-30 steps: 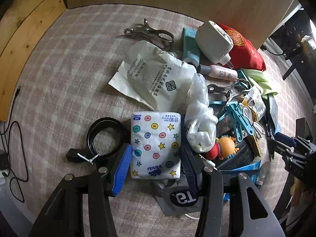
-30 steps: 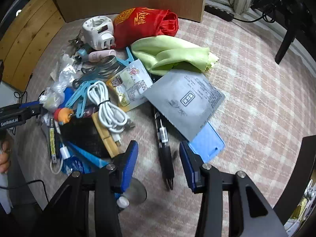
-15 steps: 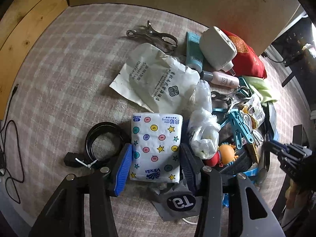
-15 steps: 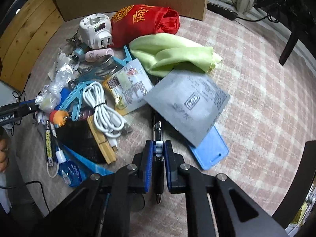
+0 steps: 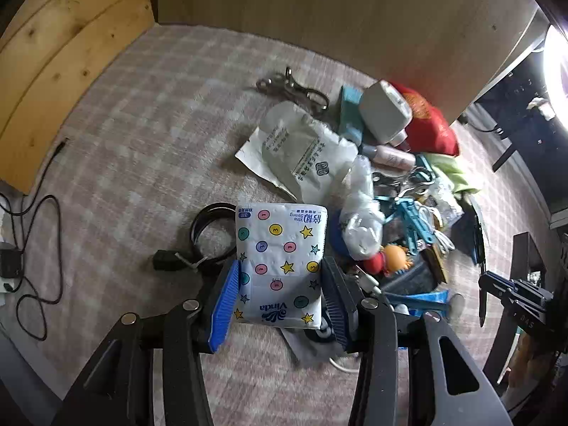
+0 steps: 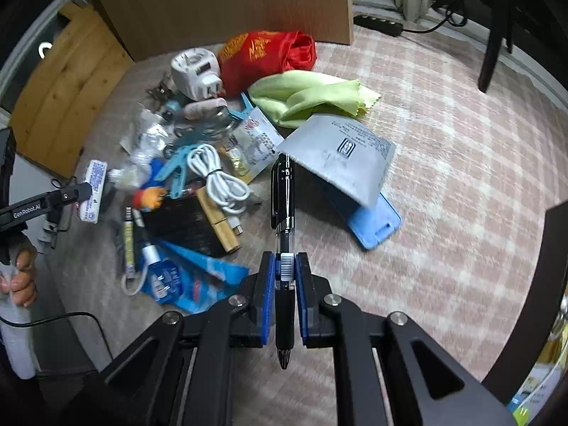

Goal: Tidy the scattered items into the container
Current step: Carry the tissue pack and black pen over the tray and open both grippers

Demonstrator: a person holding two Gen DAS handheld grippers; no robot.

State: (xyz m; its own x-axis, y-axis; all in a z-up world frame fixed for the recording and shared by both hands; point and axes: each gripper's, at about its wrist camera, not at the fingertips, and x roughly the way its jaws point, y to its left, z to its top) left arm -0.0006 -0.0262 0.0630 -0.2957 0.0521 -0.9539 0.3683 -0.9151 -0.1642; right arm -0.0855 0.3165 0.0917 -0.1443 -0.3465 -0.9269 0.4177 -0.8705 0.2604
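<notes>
Tissue pack [image 5: 280, 266] sat between the left gripper [image 5: 280, 305] pads, coiled cable [image 5: 209, 234] just to its left. Paper pouch [image 5: 301, 152] lay beyond the pack; metal clip [image 5: 291, 88] farther still. Pen [image 6: 283, 213] stood clamped in the right gripper [image 6: 285, 284]. Flat packet [image 6: 340, 156] lay right of the pen, on the card holder [image 6: 376, 223]. Cloth [image 6: 309, 96] lay beyond the packet.

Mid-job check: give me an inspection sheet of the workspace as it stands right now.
Surface: checked pinkish carpet, mostly covered on one side.
Job's things: tissue pack and black pen both gripped; container: nothing seen.
Clutter: red pouch, green cloth, grey sachet, blue card holder, white adapter.
Grippers: left gripper clamps the tissue pack; right gripper shut on the pen.
Cables: white cable coiled in pile; black cable coil beside tissue pack.
Surroundings: wooden boards, chair leg.
</notes>
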